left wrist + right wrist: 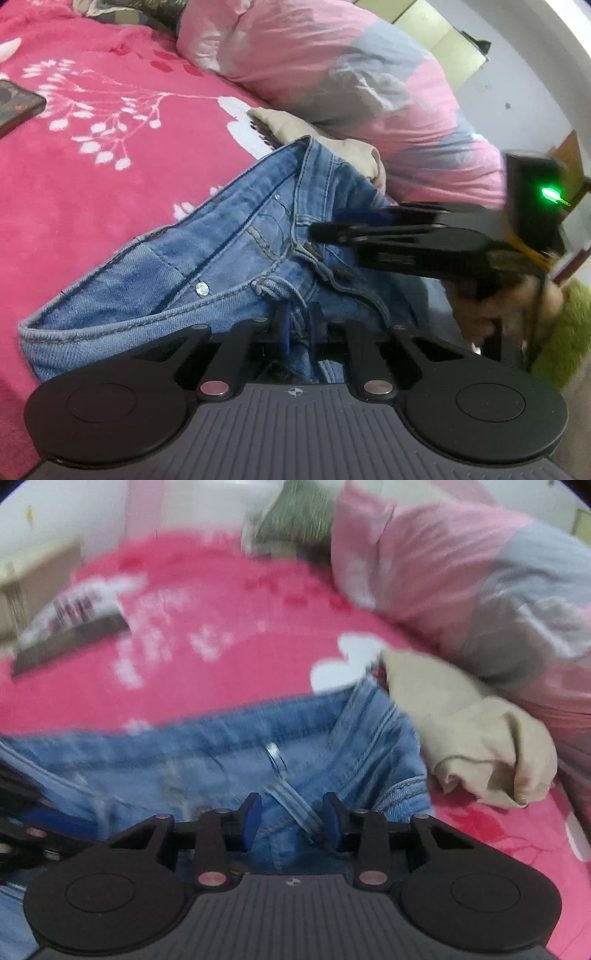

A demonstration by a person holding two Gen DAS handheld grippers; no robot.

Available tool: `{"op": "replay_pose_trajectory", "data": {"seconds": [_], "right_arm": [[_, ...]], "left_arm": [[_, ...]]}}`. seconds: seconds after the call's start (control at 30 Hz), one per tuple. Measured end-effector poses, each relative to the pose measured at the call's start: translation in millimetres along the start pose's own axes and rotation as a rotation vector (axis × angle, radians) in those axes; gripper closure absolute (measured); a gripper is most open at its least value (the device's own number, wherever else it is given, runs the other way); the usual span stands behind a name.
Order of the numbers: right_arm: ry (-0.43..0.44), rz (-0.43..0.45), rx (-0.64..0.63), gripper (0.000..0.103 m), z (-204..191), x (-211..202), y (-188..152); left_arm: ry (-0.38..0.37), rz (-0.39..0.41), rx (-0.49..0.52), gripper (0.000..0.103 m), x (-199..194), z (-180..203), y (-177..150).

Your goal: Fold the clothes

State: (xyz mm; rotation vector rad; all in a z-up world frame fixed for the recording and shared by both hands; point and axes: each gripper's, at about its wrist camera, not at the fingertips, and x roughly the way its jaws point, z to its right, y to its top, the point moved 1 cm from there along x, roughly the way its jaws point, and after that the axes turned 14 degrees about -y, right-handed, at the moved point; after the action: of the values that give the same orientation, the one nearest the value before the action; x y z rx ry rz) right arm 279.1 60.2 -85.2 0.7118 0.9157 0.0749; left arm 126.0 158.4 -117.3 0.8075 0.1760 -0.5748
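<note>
Light blue jeans (207,254) lie on a pink flowered bedspread (110,110), waistband toward me. My left gripper (297,325) is shut on the jeans' waistband near a belt loop. My right gripper (291,823) is open, its blue pads (251,819) either side of a belt loop on the jeans (184,753), not closed on it. The right gripper also shows in the left wrist view (332,230), hovering over the jeans' fly. A beige garment (472,734) lies crumpled beside the jeans, at their far right.
A pink and grey duvet (332,74) is bunched along the right side of the bed. A phone (14,107) lies on the bedspread at far left. A book or packet (70,627) lies on the bed at the left. A green rug (569,332) is on the floor.
</note>
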Motion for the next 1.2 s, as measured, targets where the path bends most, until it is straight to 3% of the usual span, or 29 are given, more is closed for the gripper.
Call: {"op": "replay_pose_trajectory", "data": {"seconds": [0.17, 0.27, 0.37, 0.47, 0.63, 0.73, 1.0, 1.2], "right_arm": [[0.052, -0.079, 0.1, 0.072, 7, 7, -1], [0.018, -0.064, 0.09, 0.102, 0, 1, 1], [-0.027, -0.027, 0.086, 0.102, -5, -9, 4], [-0.041, 0.037, 0.161, 0.102, 4, -25, 7], [-0.018, 0.145, 0.259, 0.102, 11, -51, 18], [-0.001, 0.163, 0.277, 0.102, 9, -52, 29], [0.018, 0.065, 0.256, 0.102, -27, 10, 35], [0.032, 0.018, 0.323, 0.101, -28, 26, 28]], "left_arm": [[0.01, -0.029, 0.006, 0.092, 6, 3, 1], [0.001, -0.005, -0.002, 0.095, 4, 2, 0], [-0.003, 0.052, -0.007, 0.098, -8, 2, -1], [-0.012, 0.112, -0.015, 0.099, -27, 3, 2], [-0.036, 0.204, 0.005, 0.099, -59, 6, 10], [-0.033, 0.243, 0.026, 0.099, -69, 8, 15], [0.049, 0.17, -0.065, 0.099, -59, -33, 16], [0.091, 0.102, -0.044, 0.094, -46, -35, 17]]}}
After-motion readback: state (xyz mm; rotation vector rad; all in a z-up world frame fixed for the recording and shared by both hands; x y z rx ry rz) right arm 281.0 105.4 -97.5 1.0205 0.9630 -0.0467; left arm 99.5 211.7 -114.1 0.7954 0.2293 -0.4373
